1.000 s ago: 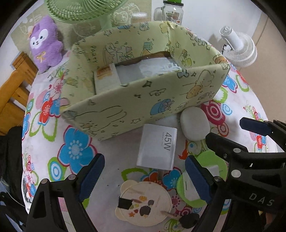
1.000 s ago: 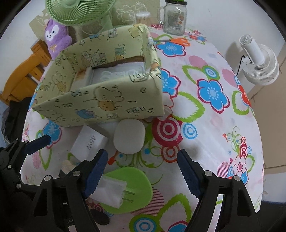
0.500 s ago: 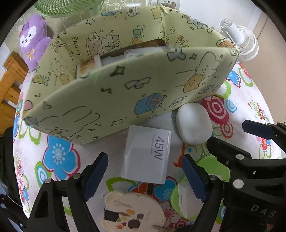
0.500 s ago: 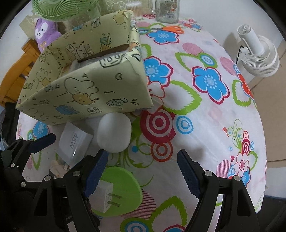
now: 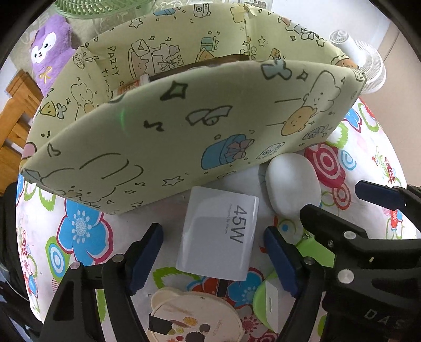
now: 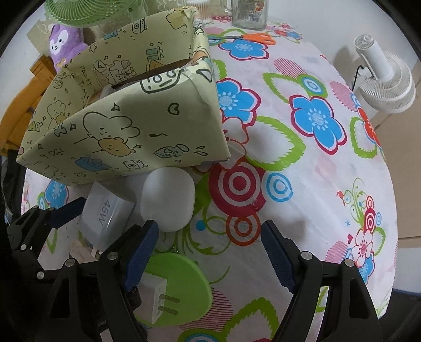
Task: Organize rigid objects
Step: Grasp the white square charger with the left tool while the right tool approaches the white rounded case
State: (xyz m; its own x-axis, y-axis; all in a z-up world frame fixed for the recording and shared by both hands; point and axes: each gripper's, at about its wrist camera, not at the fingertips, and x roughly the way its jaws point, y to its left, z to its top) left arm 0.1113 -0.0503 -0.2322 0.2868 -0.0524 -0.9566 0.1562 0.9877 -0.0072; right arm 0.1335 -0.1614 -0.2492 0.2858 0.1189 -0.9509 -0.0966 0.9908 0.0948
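A white 45W charger box [image 5: 219, 234] lies on the floral tablecloth in front of a pale green cartoon-print storage box [image 5: 184, 126]. My left gripper [image 5: 214, 259] is open, its fingers on either side of the charger's near end, not touching. A white oval case [image 5: 292, 186] lies right of the charger, also in the right wrist view [image 6: 168, 198]. My right gripper [image 6: 209, 254] is open and empty, low over the table just right of the case. A small white plug [image 6: 156, 297] lies on a green round disc [image 6: 179, 292].
A cream bear-shaped palette [image 5: 194, 315] lies near the left gripper. A purple plush [image 5: 48, 56], a green fan [image 6: 92, 10], a glass jar [image 6: 250, 13], orange scissors [image 6: 252, 38] and a white fan [image 6: 384, 79] stand around the table's far side.
Both grippers have moved forward and lower toward the storage box. The left gripper's fingers now straddle the 45W charger. The right gripper has come up beside the white case.
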